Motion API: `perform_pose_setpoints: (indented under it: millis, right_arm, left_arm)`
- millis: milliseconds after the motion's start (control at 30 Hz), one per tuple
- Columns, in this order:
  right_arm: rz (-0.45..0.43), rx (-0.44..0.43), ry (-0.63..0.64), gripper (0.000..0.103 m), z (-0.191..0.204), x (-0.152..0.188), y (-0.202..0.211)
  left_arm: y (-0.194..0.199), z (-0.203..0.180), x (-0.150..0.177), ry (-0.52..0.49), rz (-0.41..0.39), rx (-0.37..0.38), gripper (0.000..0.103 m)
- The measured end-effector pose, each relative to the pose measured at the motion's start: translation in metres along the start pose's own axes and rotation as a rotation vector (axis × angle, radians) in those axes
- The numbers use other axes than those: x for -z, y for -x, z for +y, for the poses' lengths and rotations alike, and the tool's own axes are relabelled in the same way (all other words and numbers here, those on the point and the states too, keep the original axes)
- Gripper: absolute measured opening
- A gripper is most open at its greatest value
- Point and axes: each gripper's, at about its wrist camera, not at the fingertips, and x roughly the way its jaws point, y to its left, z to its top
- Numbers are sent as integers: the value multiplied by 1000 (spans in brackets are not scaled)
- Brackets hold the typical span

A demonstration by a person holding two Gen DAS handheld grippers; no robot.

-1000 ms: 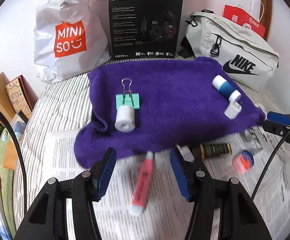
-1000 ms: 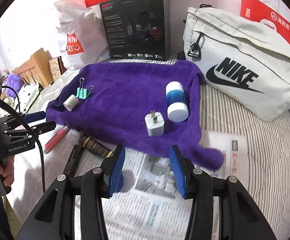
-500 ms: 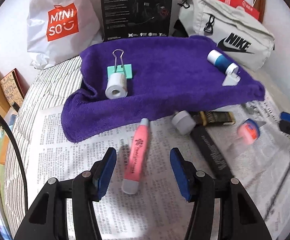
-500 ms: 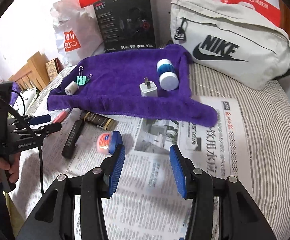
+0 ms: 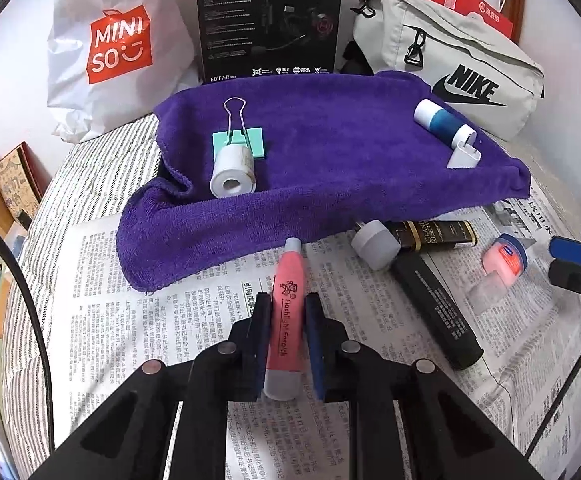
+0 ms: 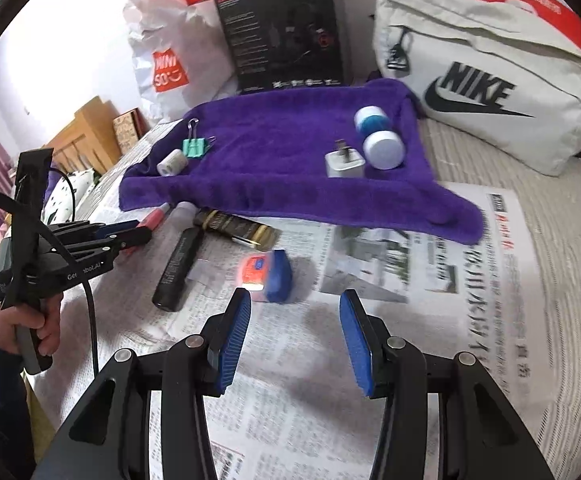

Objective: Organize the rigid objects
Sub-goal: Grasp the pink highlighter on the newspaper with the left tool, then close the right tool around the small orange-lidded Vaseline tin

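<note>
Two grippers: our left gripper (image 5: 288, 314) pinching pink pen (image 5: 287, 312) on newspaper (image 5: 138, 320); our right gripper (image 6: 294, 336) spread near small tin (image 6: 266, 270).

A home bedroom: striped mattress (image 6: 550, 208), shopping bag (image 5: 118, 48), Nike pouch (image 6: 490, 92), wooden bedside furniture (image 6: 86, 128).

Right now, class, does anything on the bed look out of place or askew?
Four items lie neatly on the purple towel; the rest lie scattered at odd angles on the newspaper: black tube, gold-labelled bottle, small jar.
</note>
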Motion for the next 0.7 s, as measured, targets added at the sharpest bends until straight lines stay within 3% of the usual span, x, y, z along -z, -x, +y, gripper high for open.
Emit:
perform_pose_setpoints:
  millis: [267,700]
  right_arm:
    - [14,-14,47,46,19,-6,-16]
    - [58,63,112,44,32,-10,-48]
  left_arm:
    - [4,5,8,37,-2,23,17]
    - [5,6,9,47,-12,19,17]
